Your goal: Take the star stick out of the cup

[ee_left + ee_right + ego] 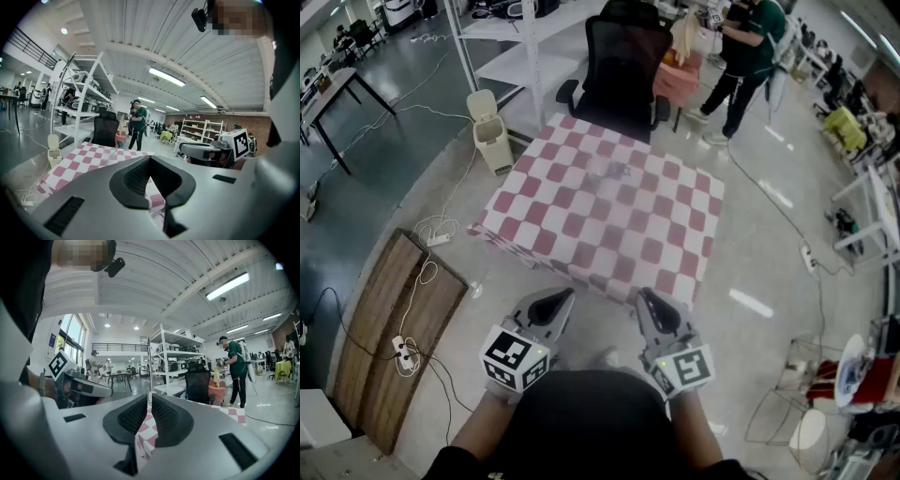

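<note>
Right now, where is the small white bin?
In the head view, the white bin stands on the floor, upper left, beside the checkered table's far-left corner.

Head view looks steeply down; all 3 views share the table.

tablecloth red-white checked; chair black; bin cream; left tool, right tool grey

clear item on table blurred, unidentifiable
</note>
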`<action>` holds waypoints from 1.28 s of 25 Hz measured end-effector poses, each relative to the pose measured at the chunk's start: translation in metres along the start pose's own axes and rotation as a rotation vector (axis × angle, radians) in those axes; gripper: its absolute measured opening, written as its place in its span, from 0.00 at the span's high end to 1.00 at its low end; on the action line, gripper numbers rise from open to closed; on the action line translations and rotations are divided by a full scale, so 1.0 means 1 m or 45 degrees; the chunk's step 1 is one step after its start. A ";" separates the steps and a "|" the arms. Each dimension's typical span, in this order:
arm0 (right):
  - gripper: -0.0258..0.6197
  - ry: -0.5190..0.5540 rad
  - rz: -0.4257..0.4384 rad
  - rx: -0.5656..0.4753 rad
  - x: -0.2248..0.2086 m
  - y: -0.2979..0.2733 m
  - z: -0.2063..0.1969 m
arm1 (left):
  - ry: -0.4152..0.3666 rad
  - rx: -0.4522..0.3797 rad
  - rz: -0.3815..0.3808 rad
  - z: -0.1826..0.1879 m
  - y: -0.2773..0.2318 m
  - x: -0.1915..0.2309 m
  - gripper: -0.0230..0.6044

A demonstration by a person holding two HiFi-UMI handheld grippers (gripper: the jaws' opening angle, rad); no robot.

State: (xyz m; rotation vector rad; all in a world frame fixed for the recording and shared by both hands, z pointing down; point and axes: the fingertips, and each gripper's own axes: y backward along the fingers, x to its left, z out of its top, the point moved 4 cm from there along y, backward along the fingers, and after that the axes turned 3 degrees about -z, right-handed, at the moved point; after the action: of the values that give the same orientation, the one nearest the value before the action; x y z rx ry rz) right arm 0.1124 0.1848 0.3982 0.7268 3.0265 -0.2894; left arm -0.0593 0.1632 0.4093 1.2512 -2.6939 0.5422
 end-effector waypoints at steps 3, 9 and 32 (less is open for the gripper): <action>0.89 -0.003 0.000 -0.004 -0.002 0.001 0.000 | -0.009 -0.004 0.000 0.001 -0.002 -0.002 0.90; 0.90 -0.014 0.012 -0.005 -0.013 0.004 -0.001 | -0.021 -0.016 -0.007 0.005 -0.009 -0.011 0.90; 0.90 -0.097 0.093 -0.041 -0.097 0.034 -0.014 | -0.049 -0.017 0.149 0.004 -0.059 -0.054 0.90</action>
State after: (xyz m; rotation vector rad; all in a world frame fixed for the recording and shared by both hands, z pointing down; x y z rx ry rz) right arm 0.2145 0.1731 0.4114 0.8026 2.9188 -0.2595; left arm 0.0205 0.1651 0.4082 1.1171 -2.8114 0.5174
